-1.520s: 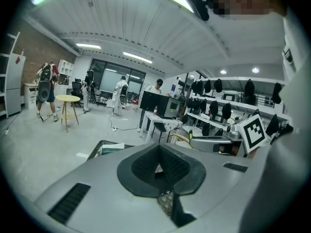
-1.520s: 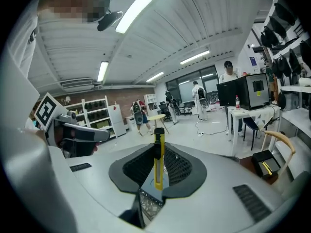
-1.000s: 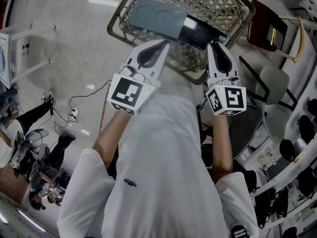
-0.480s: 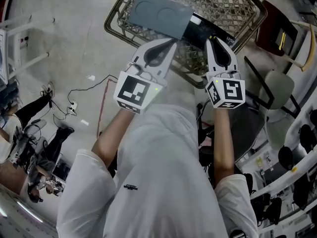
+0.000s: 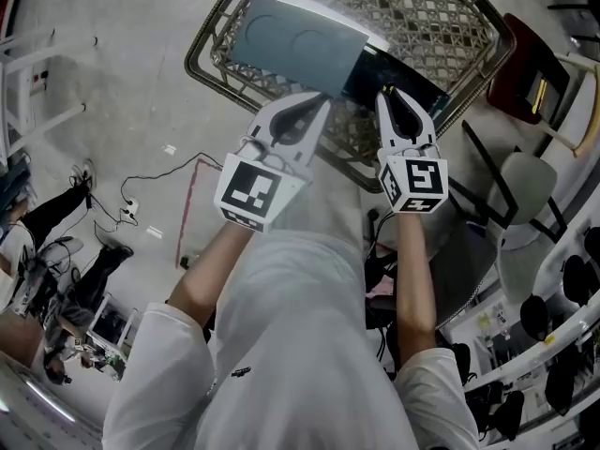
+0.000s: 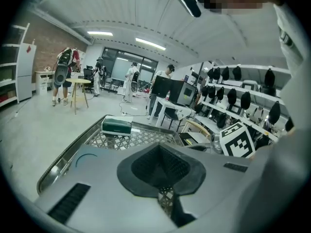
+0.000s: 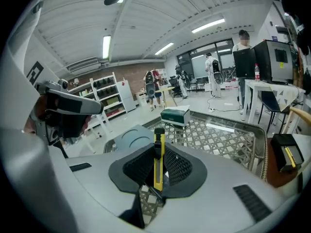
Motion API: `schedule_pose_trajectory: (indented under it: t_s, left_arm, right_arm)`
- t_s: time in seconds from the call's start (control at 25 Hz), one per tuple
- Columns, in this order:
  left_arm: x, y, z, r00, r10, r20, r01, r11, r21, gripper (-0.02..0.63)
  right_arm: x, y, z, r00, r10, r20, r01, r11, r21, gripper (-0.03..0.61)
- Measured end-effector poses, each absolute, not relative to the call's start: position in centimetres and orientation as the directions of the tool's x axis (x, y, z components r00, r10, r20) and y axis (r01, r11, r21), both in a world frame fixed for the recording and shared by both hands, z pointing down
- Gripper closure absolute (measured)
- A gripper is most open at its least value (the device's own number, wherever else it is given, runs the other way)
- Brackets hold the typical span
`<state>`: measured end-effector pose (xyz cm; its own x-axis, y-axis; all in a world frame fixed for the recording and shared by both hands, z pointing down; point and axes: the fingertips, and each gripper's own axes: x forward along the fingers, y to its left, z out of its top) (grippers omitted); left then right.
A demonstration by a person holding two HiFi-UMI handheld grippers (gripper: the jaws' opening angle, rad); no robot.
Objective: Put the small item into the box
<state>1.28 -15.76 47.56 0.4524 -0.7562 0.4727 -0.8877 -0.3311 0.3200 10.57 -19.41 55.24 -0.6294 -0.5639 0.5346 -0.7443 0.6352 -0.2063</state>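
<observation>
Pale concrete floor (image 5: pixel 122 82) under everything. At the top of the head view, a large wire-mesh basket (image 5: pixel 422 7). Filling the lower half, a white shirt (image 5: pixel 300 345) and two bare forearms reaching up toward the basket. Right of the basket, a brown chair (image 5: pixel 530 73) with a dark, yellow-striped thing on its seat.

In the basket's near left corner, a flat grey box (image 5: pixel 291 40) marked with two circle outlines. Directly right of it, a dark part (image 5: pixel 398 75), too dim to make out further.

Left hand-held gripper (image 5: pixel 323 101) over the near edge of the grey box, marker cube (image 5: pixel 251 190) turned toward the camera. Jaws drawn together, nothing caught between the black ribbed pads (image 6: pixel 146 166), only mesh visible through the slit below them.

Right hand-held gripper (image 5: pixel 385 95) just beside the left one, tip above the dark part next to the grey box, marker cube (image 5: pixel 412 184) facing up. Jaws clamped on a yellow utility knife (image 7: pixel 158 161).

At the basket's far end, a small green-and-white box (image 7: pixel 175 115) lying on the mesh, well apart from both tips.

Smallest of all, the knife itself: upright between the right pads, black end standing clear above them. Not yet in any box, held over the basket's near side.
</observation>
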Motion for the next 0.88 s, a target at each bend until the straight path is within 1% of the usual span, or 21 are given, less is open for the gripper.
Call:
schedule_pose_trajectory:
  t_s: [0.12,0.24,0.36,0.6,0.88]
  left_arm:
    - [1.3,-16.1,48.9,0.453,-0.753,0.478,-0.888,-0.332,0.318,0.612]
    - [1.4,-16.2,49.9,0.456,-0.747,0.483,-0.886,-0.333,0.321,0.612]
    - [1.6,-16.0,50.7,0.462,-0.738,0.492,-0.884,-0.335,0.327,0.612]
    - [1.8,-15.7,50.9,0.478,-0.724,0.496,-0.875,-0.345,0.339,0.612]
    - [1.4,-15.9,51.0,0.483,-0.722,0.496,-0.872,-0.348,0.343,0.612]
  right_arm:
    - [10.4,-19.4,57.4,-0.625,-0.545,0.559,-0.740,0.642,-0.200,0.525]
    - [10.4,-19.3,59.3,-0.605,-0.515,0.607,-0.725,0.671,-0.153,0.525]
    - [10.4,-19.0,60.8,-0.581,-0.479,0.658,-0.700,0.707,-0.102,0.525]
    - [9.9,-18.5,62.4,-0.568,-0.419,0.709,-0.639,0.767,-0.058,0.525]
    - [9.7,-17.4,64.6,-0.546,-0.291,0.786,-0.537,0.842,-0.061,0.525]
